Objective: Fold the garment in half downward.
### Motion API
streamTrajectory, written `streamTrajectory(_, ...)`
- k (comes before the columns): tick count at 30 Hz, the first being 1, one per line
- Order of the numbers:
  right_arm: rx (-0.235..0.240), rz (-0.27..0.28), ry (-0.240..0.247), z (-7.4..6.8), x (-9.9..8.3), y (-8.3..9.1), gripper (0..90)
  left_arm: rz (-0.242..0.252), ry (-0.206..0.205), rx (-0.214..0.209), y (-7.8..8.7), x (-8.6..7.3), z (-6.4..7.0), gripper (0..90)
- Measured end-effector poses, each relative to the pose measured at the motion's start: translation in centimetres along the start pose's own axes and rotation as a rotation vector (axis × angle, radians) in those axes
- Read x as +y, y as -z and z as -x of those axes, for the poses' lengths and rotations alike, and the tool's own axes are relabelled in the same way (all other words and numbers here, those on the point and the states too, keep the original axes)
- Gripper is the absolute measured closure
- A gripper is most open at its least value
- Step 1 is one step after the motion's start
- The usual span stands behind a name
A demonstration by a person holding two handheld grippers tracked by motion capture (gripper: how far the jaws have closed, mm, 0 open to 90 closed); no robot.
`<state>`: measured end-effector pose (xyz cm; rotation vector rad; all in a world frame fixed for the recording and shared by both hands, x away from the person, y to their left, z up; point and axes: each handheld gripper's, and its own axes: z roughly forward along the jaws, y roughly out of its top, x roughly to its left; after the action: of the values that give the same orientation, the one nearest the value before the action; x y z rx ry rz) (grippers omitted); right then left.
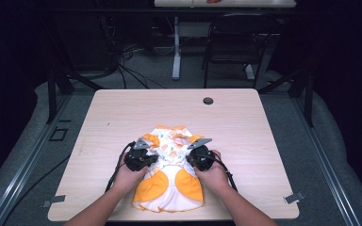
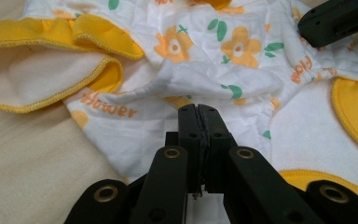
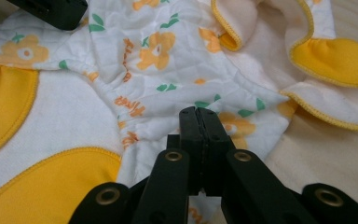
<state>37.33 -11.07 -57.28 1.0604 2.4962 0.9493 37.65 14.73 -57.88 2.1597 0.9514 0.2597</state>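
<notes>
Both grippers' fingers, left (image 2: 198, 111) and right (image 3: 199, 113), pinch the floral garment (image 1: 169, 174) on the bare table (image 1: 245, 132).

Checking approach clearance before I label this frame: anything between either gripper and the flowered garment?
Nothing visible. The left gripper and right gripper are already at the garment, one at each side of its middle, jaws closed with their tips against the cloth. The other gripper's black jaw sits at the far edge of each gripper view, clear of the tips.

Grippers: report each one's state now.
Left gripper: jaws shut, tips at the flowered garment; grip on cloth cannot be told.
Right gripper: the same.
</notes>
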Motion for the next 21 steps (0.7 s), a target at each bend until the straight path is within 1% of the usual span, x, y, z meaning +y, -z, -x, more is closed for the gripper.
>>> streamTrajectory(2,0.002,-0.001,0.006,-0.1,-0.1,0.1,89.7,-0.004,-0.001,-0.002,0.1,0.0,0.2,88.6)
streamTrajectory(4,0.007,-0.014,0.024,-0.4,-0.2,0.4,89.4,-0.012,-0.017,-0.003,0.1,-0.1,0.4,87.7)
streamTrajectory(5,0.007,-0.014,0.024,-0.4,-0.2,0.4,89.4,-0.014,-0.018,-0.003,0.2,0.0,0.5,87.7)
streamTrajectory(6,0.016,-0.025,0.016,-0.5,-0.1,0.5,87.9,-0.021,-0.018,-0.014,0.2,0.1,0.5,85.6)
streamTrajectory(8,0.022,-0.029,0.011,-0.5,0.0,0.6,87.4,-0.015,-0.013,-0.016,0.3,0.3,0.5,85.2)
streamTrajectory(9,0.025,-0.029,0.011,-0.4,0.3,0.8,87.3,-0.012,-0.009,-0.024,0.4,0.5,0.3,85.2)
streamTrajectory(10,0.028,-0.026,0.019,-0.4,0.5,1.0,87.4,-0.009,-0.007,-0.027,0.6,0.9,0.2,85.3)
streamTrajectory(11,0.035,-0.023,0.029,-0.2,0.9,1.4,87.4,-0.002,-0.013,-0.023,0.9,1.4,0.0,85.3)
streamTrajectory(12,0.046,-0.019,0.031,0.4,2.0,2.1,87.4,-0.001,-0.018,-0.020,1.3,2.2,-0.4,84.7)
streamTrajectory(13,0.046,-0.018,0.026,0.6,2.4,2.3,87.1,-0.001,-0.018,-0.020,1.3,2.2,-0.4,84.2)
streamTrajectory(14,0.049,-0.024,0.025,1.0,3.0,2.6,86.8,0.007,-0.026,-0.006,1.7,3.4,-1.0,83.9)
streamTrajectory(15,0.044,-0.024,0.027,1.3,3.6,2.7,86.6,0.009,-0.022,-0.012,1.9,4.0,-1.4,83.0)
streamTrajectory(16,0.037,-0.024,0.027,1.7,4.2,2.8,86.4,0.009,-0.022,-0.012,1.9,4.0,-1.4,82.6)
streamTrajectory(17,0.037,-0.024,0.027,1.7,4.2,2.8,86.4,0.012,-0.017,-0.014,2.0,4.5,-1.9,82.6)
streamTrajectory(18,0.028,-0.034,0.034,2.4,5.2,2.9,86.2,0.023,-0.006,-0.002,2.1,5.6,-2.6,81.8)
streamTrajectory(20,0.023,-0.045,0.032,3.1,6.1,2.8,86.2,0.018,-0.010,0.006,2.1,6.5,-3.3,81.2)
streamTrajectory(21,0.023,-0.045,0.032,3.1,6.1,2.8,86.2,0.018,-0.010,0.006,2.1,6.5,-3.3,81.0)
